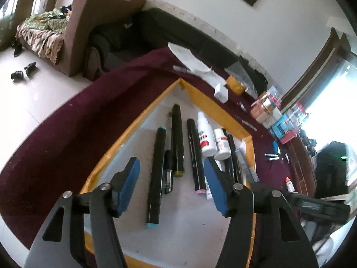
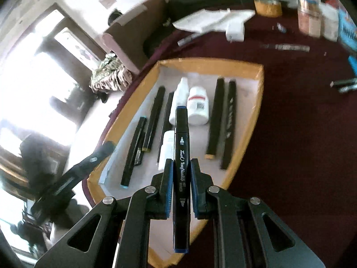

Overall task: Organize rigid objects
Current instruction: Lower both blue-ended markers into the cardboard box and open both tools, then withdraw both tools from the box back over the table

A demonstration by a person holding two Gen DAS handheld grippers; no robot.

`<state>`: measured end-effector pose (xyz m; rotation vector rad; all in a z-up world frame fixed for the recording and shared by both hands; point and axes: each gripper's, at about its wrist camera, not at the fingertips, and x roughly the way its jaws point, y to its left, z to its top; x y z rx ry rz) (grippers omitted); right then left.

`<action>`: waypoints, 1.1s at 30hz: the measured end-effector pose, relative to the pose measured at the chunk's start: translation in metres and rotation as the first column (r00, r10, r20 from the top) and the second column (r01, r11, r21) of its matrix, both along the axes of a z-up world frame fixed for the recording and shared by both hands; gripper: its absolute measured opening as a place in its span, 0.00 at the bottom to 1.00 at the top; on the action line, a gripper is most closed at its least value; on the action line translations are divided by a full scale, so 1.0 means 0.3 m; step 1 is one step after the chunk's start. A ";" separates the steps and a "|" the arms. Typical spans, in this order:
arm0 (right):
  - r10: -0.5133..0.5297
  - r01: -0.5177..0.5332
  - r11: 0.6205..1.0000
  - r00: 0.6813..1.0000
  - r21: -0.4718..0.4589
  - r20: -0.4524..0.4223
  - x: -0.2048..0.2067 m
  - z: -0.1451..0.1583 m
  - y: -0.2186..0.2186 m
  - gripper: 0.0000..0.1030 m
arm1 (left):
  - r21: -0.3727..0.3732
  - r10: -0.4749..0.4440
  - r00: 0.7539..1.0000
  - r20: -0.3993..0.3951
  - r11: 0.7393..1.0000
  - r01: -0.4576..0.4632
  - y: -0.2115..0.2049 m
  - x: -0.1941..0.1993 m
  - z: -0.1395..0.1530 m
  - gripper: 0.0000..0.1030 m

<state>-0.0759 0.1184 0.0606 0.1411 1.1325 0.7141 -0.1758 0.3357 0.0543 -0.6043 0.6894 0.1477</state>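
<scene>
Black square-barrelled art marker with a dark blue cap is sitting clamped between the blue pads of the right claw, pointing forward along the fingers, hanging above the shallow cardboard tray with tan taped walls and white floor. Left claw is gaping wide, holding nothing, hovering over the tray's near-left part.

Tray is lying on the maroon cloth worktop, close to its left edge.

Step in hand, as I'm judging it: laying this marker down in the row. To do it well, keep the barrel parallel with the markers already lying there, lower it flat to the white floor in a free lane, probably the bare strip nearest the camera or between the white bottles and the right-hand pair, then release only once it is resting, so it is not rolling onto the bottles.

Counts inside the tray, right wrist view: about six dark markers/pens lying lengthwise, one teal-ended marker, one olive-ended, one tan-ended; three white plastic bottles, a tall nozzle one, a squat red-labelled one, a small one partly hidden by the held marker. A slim one may be hiding, so the count is approximate.

Beyond the tray: yellow tape roll, white crumpled paper, loose pens, all toward the far edge.
</scene>
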 end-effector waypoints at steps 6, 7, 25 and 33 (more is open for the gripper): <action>-0.019 0.016 0.998 0.999 -0.067 -0.051 0.021 -0.086 0.087 0.13 | -0.014 0.016 0.999 0.028 1.000 -0.016 0.040 -0.026 0.021 0.61; -0.023 0.020 0.997 0.999 -0.068 -0.043 0.021 -0.085 0.087 0.13 | -0.013 0.021 0.999 0.028 1.000 -0.020 0.041 -0.028 0.021 0.63; -0.247 0.285 0.958 0.858 -0.018 0.451 -0.041 0.164 -0.354 0.93 | 0.005 -0.088 0.988 0.126 0.996 0.088 -0.070 -0.010 0.084 0.72; -0.562 0.601 0.798 0.767 -0.041 0.308 0.133 0.062 -0.921 0.94 | 0.086 -0.262 0.960 0.100 0.963 0.254 -0.280 0.059 0.115 0.72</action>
